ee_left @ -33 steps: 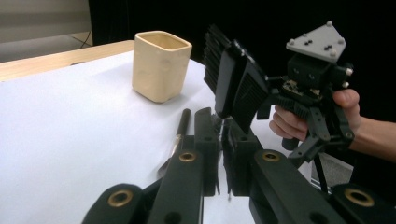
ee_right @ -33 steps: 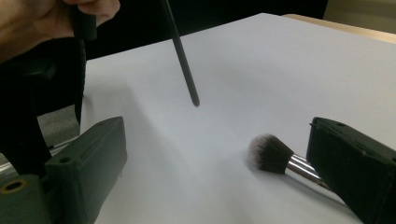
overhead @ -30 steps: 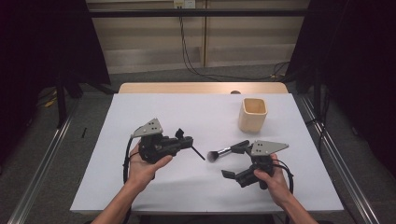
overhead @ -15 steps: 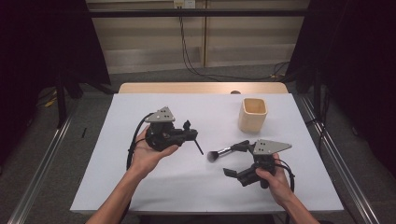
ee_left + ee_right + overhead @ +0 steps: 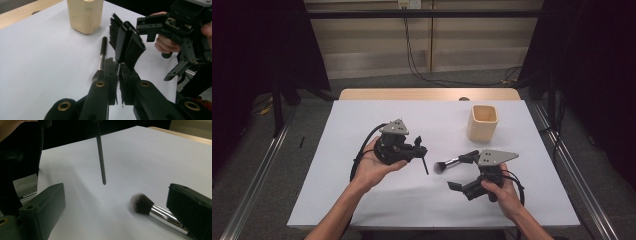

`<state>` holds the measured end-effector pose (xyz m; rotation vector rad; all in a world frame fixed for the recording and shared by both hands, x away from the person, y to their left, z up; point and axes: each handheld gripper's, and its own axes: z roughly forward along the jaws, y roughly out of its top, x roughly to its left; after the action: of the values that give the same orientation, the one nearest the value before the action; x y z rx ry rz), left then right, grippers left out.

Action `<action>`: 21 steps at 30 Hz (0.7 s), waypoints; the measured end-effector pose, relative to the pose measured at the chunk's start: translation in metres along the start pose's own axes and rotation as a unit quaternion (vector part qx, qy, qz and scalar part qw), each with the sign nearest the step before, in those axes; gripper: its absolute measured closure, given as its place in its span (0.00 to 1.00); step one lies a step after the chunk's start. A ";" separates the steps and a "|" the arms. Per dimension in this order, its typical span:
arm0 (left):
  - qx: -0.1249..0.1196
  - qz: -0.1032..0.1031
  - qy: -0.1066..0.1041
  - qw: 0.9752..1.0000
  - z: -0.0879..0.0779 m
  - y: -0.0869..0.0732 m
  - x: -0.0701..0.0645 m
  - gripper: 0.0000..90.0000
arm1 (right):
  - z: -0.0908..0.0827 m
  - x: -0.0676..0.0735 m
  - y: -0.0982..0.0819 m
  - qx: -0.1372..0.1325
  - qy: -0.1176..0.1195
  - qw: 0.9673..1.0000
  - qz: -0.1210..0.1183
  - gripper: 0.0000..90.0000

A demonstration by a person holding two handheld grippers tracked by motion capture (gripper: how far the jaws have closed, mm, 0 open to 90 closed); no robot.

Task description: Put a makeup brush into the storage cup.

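Firmly between the left gripper's (image 5: 421, 149) closed jaws, a black comb (image 5: 126, 43)

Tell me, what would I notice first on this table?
Probably the black comb brush pinched in the left gripper, lifted above the white table near its middle. Then the fluffy makeup brush lying flat just in front of the right gripper, whose jaws are wide open. Behind them, an empty tan cup stands upright.

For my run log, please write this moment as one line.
left gripper: shut on black comb | right gripper: open | makeup brush: on table | cup: upright
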<state>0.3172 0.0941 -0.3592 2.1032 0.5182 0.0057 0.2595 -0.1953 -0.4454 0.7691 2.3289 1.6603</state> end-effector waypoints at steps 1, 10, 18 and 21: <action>0.005 0.000 -0.004 1.000 0.001 0.001 -0.001 0.95 | 0.001 0.000 0.002 -0.001 0.000 1.000 -0.001 0.02; 0.014 0.000 -0.013 1.000 0.011 -0.001 -0.008 0.95 | 0.019 0.005 0.017 0.005 0.022 1.000 -0.022 0.04; 0.013 -0.006 -0.018 1.000 0.013 -0.003 -0.007 0.95 | 0.041 0.008 0.027 0.018 0.039 0.999 -0.034 0.05; 0.014 -0.009 -0.019 1.000 0.011 -0.004 -0.006 0.95 | 0.045 0.008 0.027 0.023 0.035 0.999 -0.027 0.04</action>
<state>0.3126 0.0847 -0.3675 2.1220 0.5171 -0.0525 0.2803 -0.1479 -0.4355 0.6613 2.4209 1.6420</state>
